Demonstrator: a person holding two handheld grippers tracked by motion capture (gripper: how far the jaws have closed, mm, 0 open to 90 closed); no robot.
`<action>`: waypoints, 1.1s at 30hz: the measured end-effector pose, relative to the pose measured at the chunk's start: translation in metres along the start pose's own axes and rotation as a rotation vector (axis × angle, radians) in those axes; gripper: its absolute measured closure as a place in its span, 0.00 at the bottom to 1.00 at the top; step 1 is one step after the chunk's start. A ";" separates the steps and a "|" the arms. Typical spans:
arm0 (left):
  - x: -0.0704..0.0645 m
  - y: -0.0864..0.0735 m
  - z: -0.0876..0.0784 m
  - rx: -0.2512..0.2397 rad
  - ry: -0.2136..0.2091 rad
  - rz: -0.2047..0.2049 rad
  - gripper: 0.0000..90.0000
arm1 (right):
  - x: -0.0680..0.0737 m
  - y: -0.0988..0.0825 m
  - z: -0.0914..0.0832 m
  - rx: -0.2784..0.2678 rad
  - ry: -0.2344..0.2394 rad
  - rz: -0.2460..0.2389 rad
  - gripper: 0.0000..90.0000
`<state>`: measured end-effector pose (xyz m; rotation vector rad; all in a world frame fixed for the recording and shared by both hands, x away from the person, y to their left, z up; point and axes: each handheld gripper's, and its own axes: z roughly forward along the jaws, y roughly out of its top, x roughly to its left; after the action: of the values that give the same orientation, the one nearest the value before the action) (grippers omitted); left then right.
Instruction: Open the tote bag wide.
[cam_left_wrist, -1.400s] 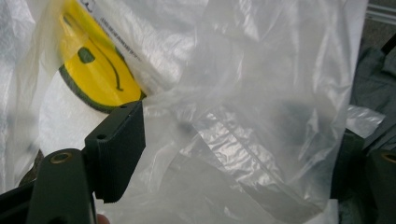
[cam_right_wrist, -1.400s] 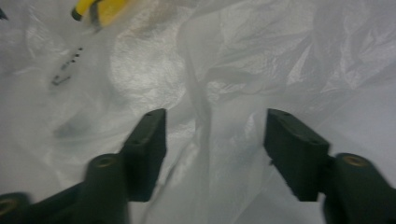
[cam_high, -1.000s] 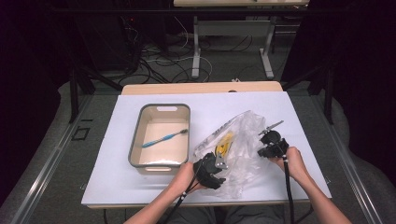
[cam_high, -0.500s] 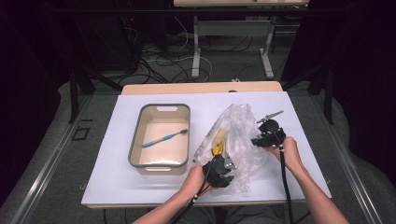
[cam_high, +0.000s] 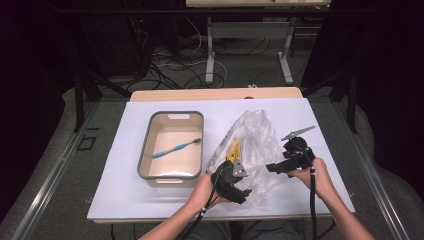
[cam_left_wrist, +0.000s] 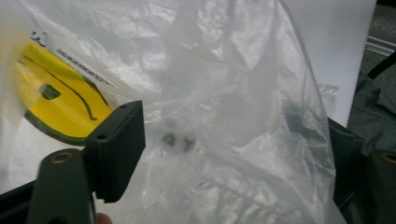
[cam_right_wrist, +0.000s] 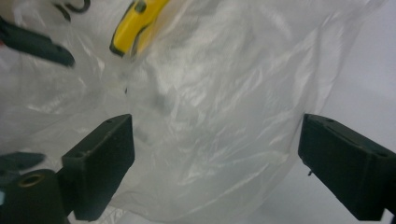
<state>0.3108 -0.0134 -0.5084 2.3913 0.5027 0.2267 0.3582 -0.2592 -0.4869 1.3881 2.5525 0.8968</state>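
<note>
Beside the tray (cam_high: 145, 150), both tongs (right (cam_right_wrist: 215, 154) parted) meet a plastic bag (cam_high: 255, 145).

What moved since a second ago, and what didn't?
The left gripper slid toward the person, along the clear plastic bag. The right gripper barely shifted, jaws open at the bag. The toothbrush and the tray stayed put.

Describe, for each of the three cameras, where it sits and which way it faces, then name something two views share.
High view: above the person's side, looking forward and down on the table; both forearms and tongs show.
Left gripper view: rides the left tongs, facing the plastic bag; one black jaw shows.
Right gripper view: rides the right tongs, facing the bag; both jaws show, spread apart.
Shared: the bag and the yellow item inside it.
</note>
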 end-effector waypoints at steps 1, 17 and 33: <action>0.001 0.000 -0.002 0.000 0.000 0.000 0.23 | 0.001 -0.003 0.003 0.025 0.002 -0.002 0.08; 0.015 0.000 -0.029 -0.068 0.046 -0.064 0.18 | 0.008 -0.030 0.042 0.117 -0.052 -0.064 0.64; 0.022 -0.007 -0.012 0.032 0.066 -0.047 0.18 | -0.029 -0.017 0.038 0.060 -0.253 -0.073 0.98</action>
<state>0.3253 0.0079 -0.5033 2.4063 0.5967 0.2797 0.3759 -0.2725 -0.5332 1.3191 2.4378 0.5953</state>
